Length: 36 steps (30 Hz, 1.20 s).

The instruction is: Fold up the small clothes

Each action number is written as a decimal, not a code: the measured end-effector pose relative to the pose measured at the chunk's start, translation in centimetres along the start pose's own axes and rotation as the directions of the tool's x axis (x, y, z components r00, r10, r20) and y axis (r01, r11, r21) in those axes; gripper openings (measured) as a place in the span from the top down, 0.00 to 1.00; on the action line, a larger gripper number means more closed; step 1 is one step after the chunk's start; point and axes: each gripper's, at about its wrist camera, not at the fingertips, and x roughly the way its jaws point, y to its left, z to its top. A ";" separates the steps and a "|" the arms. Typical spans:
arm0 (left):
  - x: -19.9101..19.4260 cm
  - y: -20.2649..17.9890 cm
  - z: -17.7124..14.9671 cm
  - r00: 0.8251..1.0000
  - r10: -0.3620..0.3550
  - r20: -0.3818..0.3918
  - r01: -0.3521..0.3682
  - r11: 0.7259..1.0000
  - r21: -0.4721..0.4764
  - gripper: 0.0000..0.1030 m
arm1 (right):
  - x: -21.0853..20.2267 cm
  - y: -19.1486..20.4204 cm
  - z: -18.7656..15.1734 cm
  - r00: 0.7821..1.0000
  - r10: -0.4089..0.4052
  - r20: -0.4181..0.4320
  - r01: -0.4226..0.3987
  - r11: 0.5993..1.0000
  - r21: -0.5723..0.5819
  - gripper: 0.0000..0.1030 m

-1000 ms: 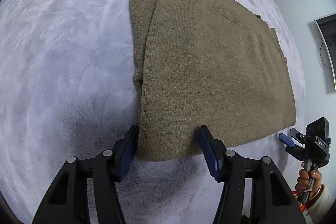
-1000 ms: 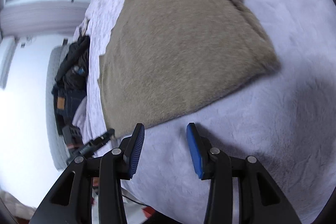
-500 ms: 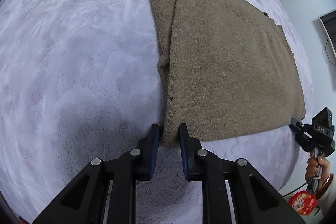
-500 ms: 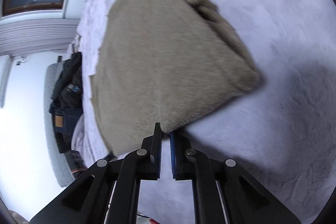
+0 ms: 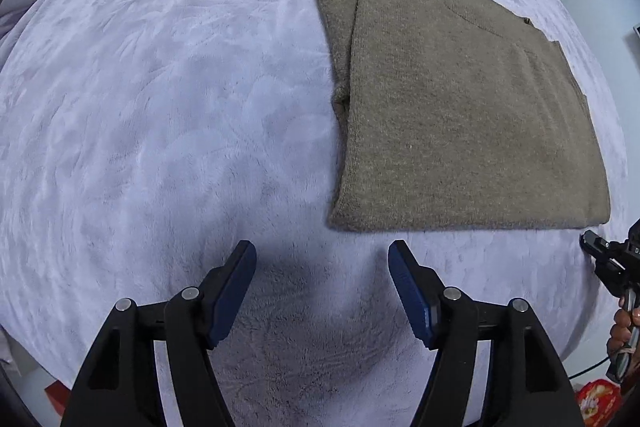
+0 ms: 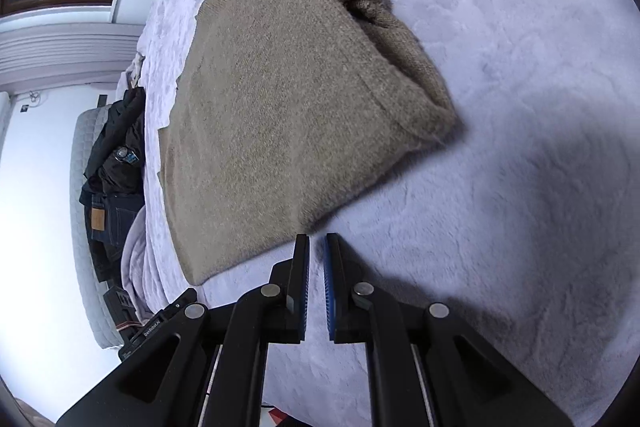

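The folded brown sweater point(image 5: 460, 99) lies on the lavender bed point(image 5: 160, 107), toward 1 o'clock from the left gripper point(image 5: 322, 259), fingers spread wide. The right gripper point(image 6: 316, 247) hovers beside its hem, fingers nearly together, pinching nothing.

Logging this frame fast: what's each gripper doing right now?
Left gripper: open, empty, short of the sweater.
Right gripper: fingers nearly shut at the sweater's near edge; a grip cannot be told.

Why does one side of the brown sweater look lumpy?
The folded sweater lies mostly flat on the blanket, but along its left edge an under layer sticks out and bunches into a small lump. Nothing looks torn or spilled.
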 end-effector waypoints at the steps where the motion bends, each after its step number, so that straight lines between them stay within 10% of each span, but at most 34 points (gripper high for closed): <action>1: 0.1 -0.3 -0.2 1.000 0.013 -0.006 -0.013 1.000 0.009 0.31 | -0.1 0.0 -0.1 1.000 -0.008 -0.001 0.008 1.000 -0.002 0.93; 10: -1.2 -1.7 -0.5 1.000 0.017 0.016 -0.017 1.000 0.000 0.31 | -5.3 4.2 0.9 0.958 -0.205 0.201 0.248 0.945 -0.214 0.85; 12: -1.4 -1.8 -0.3 1.000 0.016 0.022 -0.016 1.000 -0.003 0.31 | -5.4 4.3 2.3 0.948 -0.242 0.205 0.287 0.931 -0.225 0.70; 16: -1.6 -2.8 0.5 0.999 0.018 0.026 -0.018 1.000 0.005 0.31 | -4.4 3.8 4.5 0.931 -0.309 0.193 0.351 0.900 -0.257 0.70; 24: -0.1 -4.3 -0.2 1.000 0.028 -0.006 -0.028 1.000 0.010 0.31 | -4.1 0.4 4.9 0.973 -0.212 0.091 0.227 0.953 -0.202 0.71; 26: 0.0 -4.4 -0.2 0.999 0.031 -0.011 -0.031 0.999 0.009 0.31 | -4.1 0.9 5.5 0.972 -0.222 0.079 0.234 0.943 -0.236 0.72; 28: 0.0 -4.7 0.0 0.999 0.036 -0.010 -0.036 0.999 0.013 0.31 | -4.0 2.1 5.9 0.975 -0.214 0.062 0.222 0.928 -0.301 0.94; 32: 0.5 -5.9 0.4 0.999 0.040 -0.008 -0.040 0.999 0.014 0.31 | -3.4 4.3 4.4 0.953 -0.293 0.078 0.297 0.849 -0.437 0.95; 36: 1.2 -6.3 0.5 0.999 0.046 -0.022 -0.046 0.999 0.004 0.31 | -2.7 0.8 4.2 0.952 -0.300 0.056 0.302 0.898 -0.320 0.95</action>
